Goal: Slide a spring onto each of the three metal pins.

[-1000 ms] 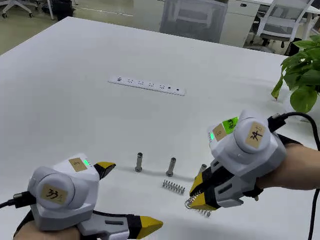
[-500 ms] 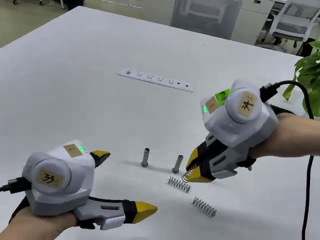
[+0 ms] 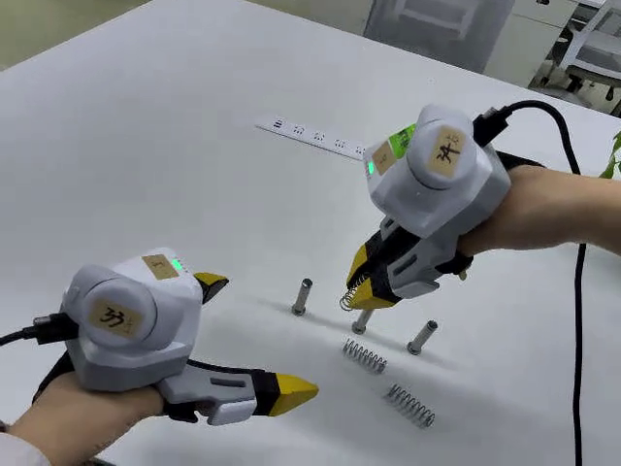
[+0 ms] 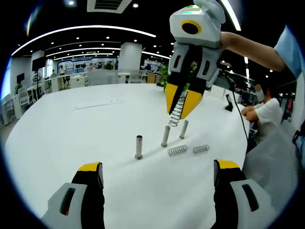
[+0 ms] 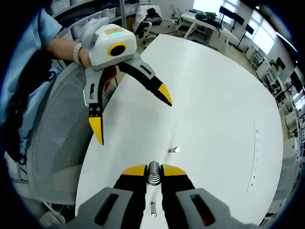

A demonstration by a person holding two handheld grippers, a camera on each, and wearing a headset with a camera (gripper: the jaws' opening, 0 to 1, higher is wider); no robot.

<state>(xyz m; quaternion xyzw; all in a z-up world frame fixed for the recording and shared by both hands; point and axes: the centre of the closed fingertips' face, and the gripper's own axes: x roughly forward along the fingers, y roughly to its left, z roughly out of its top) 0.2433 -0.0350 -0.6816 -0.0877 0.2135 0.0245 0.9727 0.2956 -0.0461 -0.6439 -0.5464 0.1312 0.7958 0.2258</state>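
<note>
Threading the first spring looks to be the step in hand: the right hand-held gripper (image 3: pixel 361 295) pinches one spring (image 3: pixel 346 300) between its yellow tips, and the coil hangs slantwise from them just above the middle pin (image 4: pixel 166 136), not yet over its head. None of the three pins wears a spring. The left pin (image 3: pixel 303 296) and the right pin (image 3: pixel 422 336) stand bare on the white worktop (image 3: pixel 146 146). A loose spring (image 3: pixel 364 355) and a second loose spring (image 3: pixel 409 405) lie flat just in front of the row, apart from each other. The next move likely calls for bringing the coil's lower open end squarely over the pin's top and turning the spring nearer to vertical before lowering, since a tilted coil could catch on the rim or tip the pin. The right hand reaches in from the right with the wrist bent down, so the jaws point steeply at the worktop. The left hand-held gripper (image 3: pixel 250 338) hovers low at the near left, apart from the pins, its jaws spread wide and holding nothing, pointing across toward the row.
</note>
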